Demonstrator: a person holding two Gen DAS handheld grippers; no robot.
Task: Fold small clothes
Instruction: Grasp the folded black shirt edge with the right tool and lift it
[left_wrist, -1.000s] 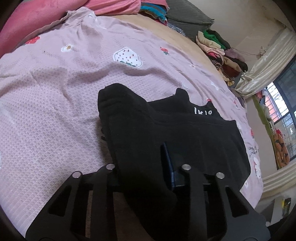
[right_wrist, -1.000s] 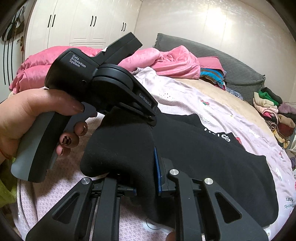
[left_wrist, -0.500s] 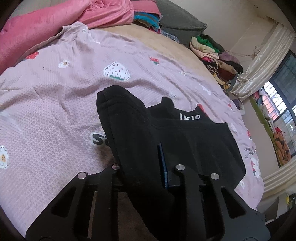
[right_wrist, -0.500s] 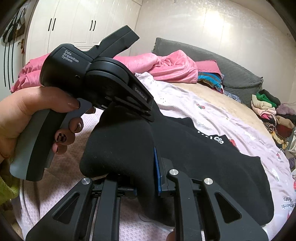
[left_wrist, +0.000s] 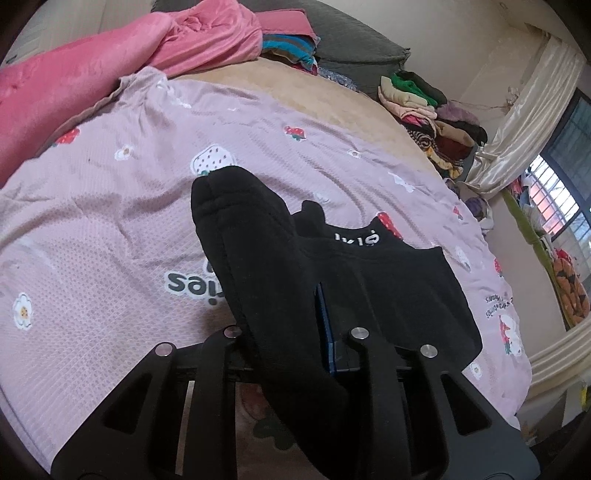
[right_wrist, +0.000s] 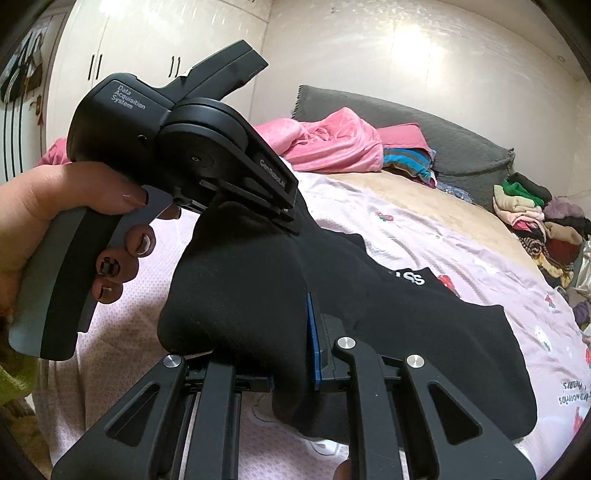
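A black garment with white lettering (left_wrist: 373, 280) lies partly on the pink strawberry-print bedspread (left_wrist: 92, 221) and is lifted at its near edge. My left gripper (left_wrist: 295, 332) is shut on a bunched fold of the black garment, which drapes over its fingers. My right gripper (right_wrist: 288, 354) is shut on the same garment (right_wrist: 406, 325) close by. The left gripper's body (right_wrist: 184, 147), held in a hand, shows in the right wrist view just above and left of my right gripper.
A pink blanket (left_wrist: 110, 74) is heaped at the bed's far left. A grey cushion (right_wrist: 424, 125) and a stack of folded clothes (left_wrist: 436, 118) sit at the far right. White wardrobe doors (right_wrist: 129, 55) stand behind. A curtained window (left_wrist: 554, 184) is at right.
Both grippers have lifted the held edge of the black garment higher and pulled it back, exposing more bedspread and its printed lettering beneath. Both stay shut.
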